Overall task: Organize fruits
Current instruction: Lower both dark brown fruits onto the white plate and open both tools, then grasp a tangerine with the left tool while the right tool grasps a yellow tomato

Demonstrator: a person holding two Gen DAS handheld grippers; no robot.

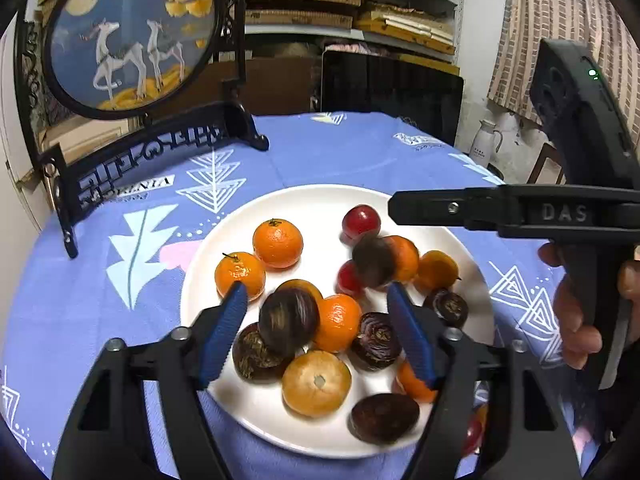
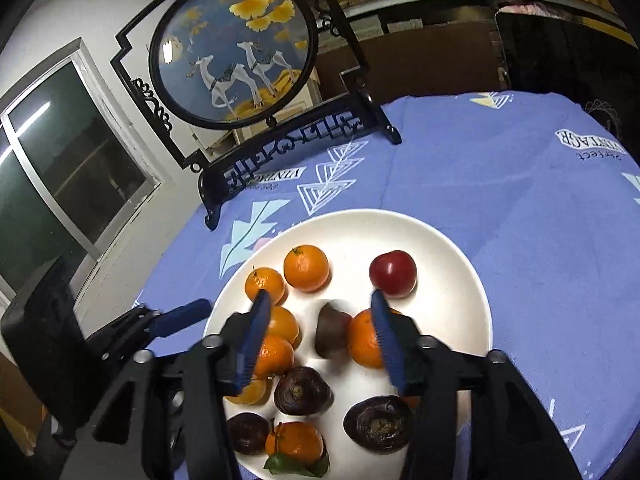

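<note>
A white plate on the blue cloth holds several orange mandarins, dark brown water chestnuts and red fruits. My left gripper is open above the near part of the plate, with a blurred dark chestnut between its blue pads, not gripped. One more blurred chestnut is in the air over the plate. My right gripper is open above the plate, and a blurred chestnut lies between its pads. A red fruit lies beyond it.
A black framed round deer picture stands on the table at the far left. The right gripper's black body crosses the right side of the left wrist view. Shelves and a dark screen stand behind the table. A window is at left.
</note>
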